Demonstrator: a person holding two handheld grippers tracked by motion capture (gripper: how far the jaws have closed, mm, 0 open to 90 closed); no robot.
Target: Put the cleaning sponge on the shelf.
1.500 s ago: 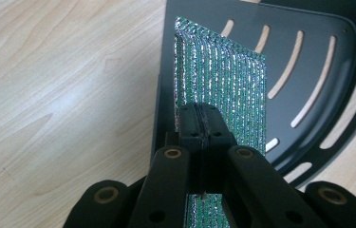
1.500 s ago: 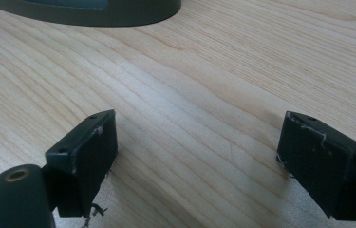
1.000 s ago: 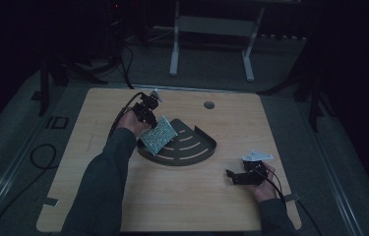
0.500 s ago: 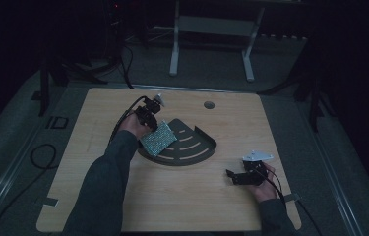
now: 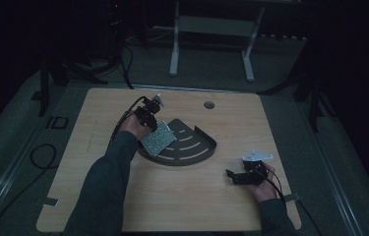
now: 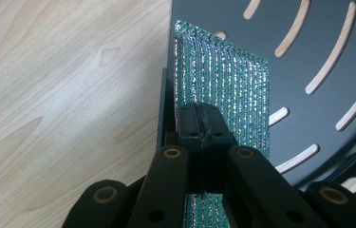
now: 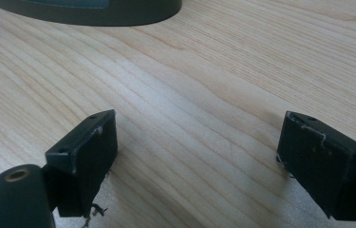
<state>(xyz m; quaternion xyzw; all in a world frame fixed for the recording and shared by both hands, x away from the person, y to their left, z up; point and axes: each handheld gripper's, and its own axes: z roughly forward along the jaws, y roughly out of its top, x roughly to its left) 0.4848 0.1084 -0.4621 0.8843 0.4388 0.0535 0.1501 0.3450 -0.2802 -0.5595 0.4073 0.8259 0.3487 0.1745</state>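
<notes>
Glittery green-silver woven pad (image 6: pixel 223 90), flat rectangular sponge-cloth type, is pinched at its near edge in my left tongs (image 6: pixel 204 124), jaws clamped tight on it. It hangs tilted over the left edge of the dark grey fan-shaped metal rack w/ curved slots (image 5: pixel 192 147), lower corner apparently touching the rack.

To do this well, I reckon: lower slow, keep the pad square to the slots, don't drag the rack across the light wood table (image 5: pixel 182 196).

My right tongs (image 7: pixel 197 156) sit wide apart on the tabletop, near the rack's rim, holding nothing; could steady the rack if it slides.

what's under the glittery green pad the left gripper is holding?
Under the green pad: the dark slotted tray, its edge on the wooden table. The left gripper and pad hide whatever lies directly beneath.
</notes>
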